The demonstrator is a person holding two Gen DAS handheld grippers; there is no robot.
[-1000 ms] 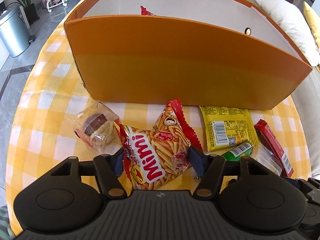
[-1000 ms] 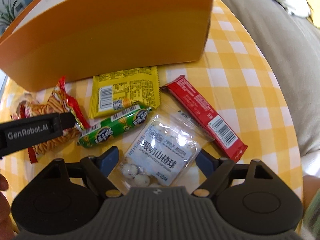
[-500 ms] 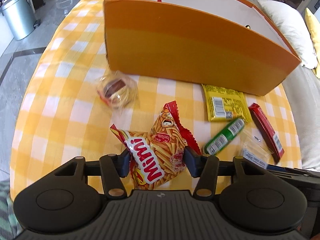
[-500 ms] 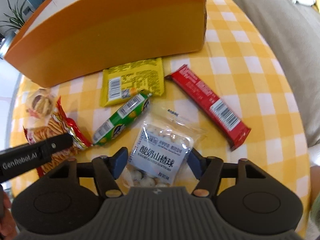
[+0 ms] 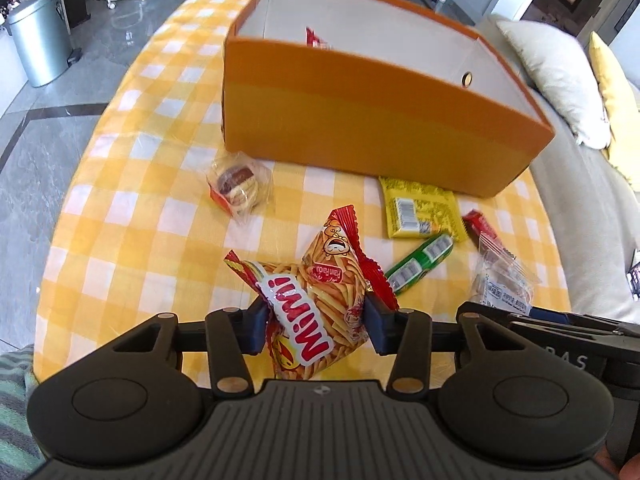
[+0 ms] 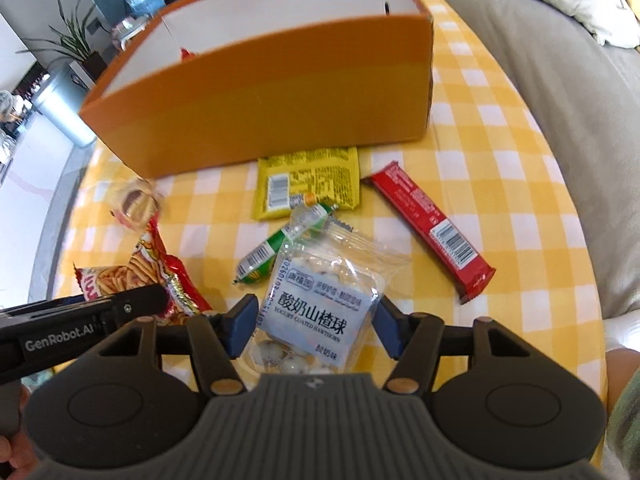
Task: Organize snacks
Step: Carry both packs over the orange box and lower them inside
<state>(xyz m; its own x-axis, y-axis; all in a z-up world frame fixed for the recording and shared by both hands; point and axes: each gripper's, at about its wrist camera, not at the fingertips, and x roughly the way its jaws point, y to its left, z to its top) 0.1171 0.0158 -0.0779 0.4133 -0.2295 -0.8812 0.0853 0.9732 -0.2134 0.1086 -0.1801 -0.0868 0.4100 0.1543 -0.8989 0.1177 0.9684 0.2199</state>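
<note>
A red-and-orange Mimi stick-snack bag (image 5: pixel 316 300) hangs above the checked cloth between the pads of my left gripper (image 5: pixel 316 322). Its jaws are still closing on the bag, and the pads dent its sides. My right gripper (image 6: pixel 314 326) is shut on a clear bag of yogurt hawthorn balls (image 6: pixel 320 292), held just off the table. The two grippers sit side by side. Behind the loose snacks stands the open orange box (image 5: pixel 384 120), white inside, with one red wrapper (image 5: pixel 316 38) poking up in it.
On the yellow checked tablecloth (image 5: pixel 132 200) lie a wrapped small cake (image 5: pixel 238 186), a yellow packet (image 6: pixel 308 184), a green sausage stick (image 6: pixel 272 248) and a red bar (image 6: pixel 428 224). A sofa with cushions (image 5: pixel 560 72) runs along the right. A metal bin (image 5: pixel 38 40) stands on the floor at left.
Both grippers have narrowed onto their bags and risen, lifting the Mimi bag and the hawthorn bag off the cloth. The box now looks farther away and lower.
</note>
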